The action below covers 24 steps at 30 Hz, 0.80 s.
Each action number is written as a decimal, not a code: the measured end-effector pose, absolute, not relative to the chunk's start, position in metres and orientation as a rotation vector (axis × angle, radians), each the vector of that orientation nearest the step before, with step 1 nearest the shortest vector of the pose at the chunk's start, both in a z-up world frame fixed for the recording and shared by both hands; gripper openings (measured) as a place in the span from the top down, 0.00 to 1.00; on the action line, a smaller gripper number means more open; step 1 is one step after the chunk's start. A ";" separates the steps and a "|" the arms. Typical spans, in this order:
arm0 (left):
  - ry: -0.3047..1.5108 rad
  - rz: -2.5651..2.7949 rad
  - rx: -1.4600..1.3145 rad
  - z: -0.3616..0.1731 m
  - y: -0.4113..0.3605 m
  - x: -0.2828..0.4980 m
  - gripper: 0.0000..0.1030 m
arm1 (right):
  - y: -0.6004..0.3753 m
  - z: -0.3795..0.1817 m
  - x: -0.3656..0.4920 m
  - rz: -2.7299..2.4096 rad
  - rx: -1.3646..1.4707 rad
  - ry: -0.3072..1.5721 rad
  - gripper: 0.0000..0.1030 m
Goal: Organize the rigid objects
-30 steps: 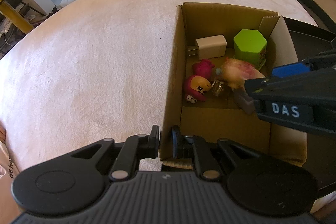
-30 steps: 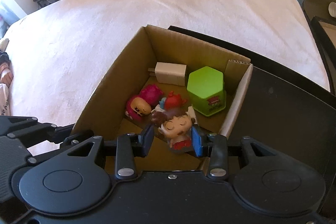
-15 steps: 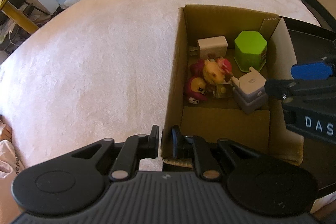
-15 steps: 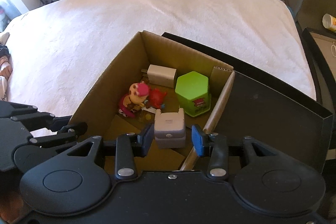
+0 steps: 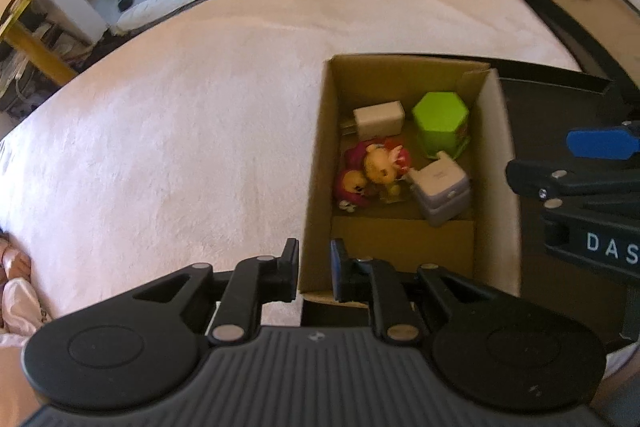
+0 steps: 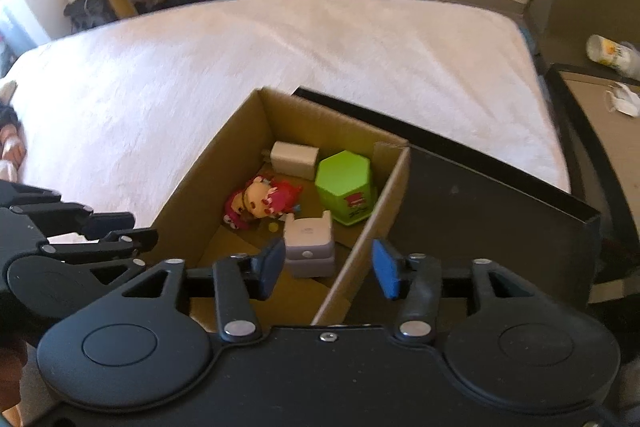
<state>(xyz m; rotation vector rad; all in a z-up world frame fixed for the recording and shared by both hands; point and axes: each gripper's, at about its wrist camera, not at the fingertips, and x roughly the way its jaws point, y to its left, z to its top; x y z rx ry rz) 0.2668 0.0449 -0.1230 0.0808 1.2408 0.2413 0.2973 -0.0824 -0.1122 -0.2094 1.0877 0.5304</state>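
Observation:
An open cardboard box [image 5: 316, 163] [image 6: 200, 183] sits on the white bed. Inside lie a white charger [image 5: 378, 119] [image 6: 294, 159], a green hexagonal box [image 5: 440, 121] [image 6: 344, 183], red and yellow toy figures [image 5: 372, 171] [image 6: 260, 201] and a grey cube-shaped object [image 5: 440, 187] [image 6: 308, 247]. My left gripper [image 5: 314, 269] is shut on the box's near left wall. My right gripper [image 6: 326, 269] is open and empty, above the box's right wall, behind the grey cube.
A black tray [image 6: 480, 211] lies right of the box. The white bed surface [image 5: 180, 147] spreads left and beyond. A paper cup [image 6: 608, 53] and a side shelf are far right. Room clutter lies past the bed.
My right gripper let go of a toy figure in the box, opened wider and pulled back up and away. The grey cube now shows. My left gripper stayed on the box wall.

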 end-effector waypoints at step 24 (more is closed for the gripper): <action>1.138 0.217 0.044 -0.076 0.010 0.206 0.12 | -0.167 -0.080 0.231 0.333 -0.122 0.966 0.00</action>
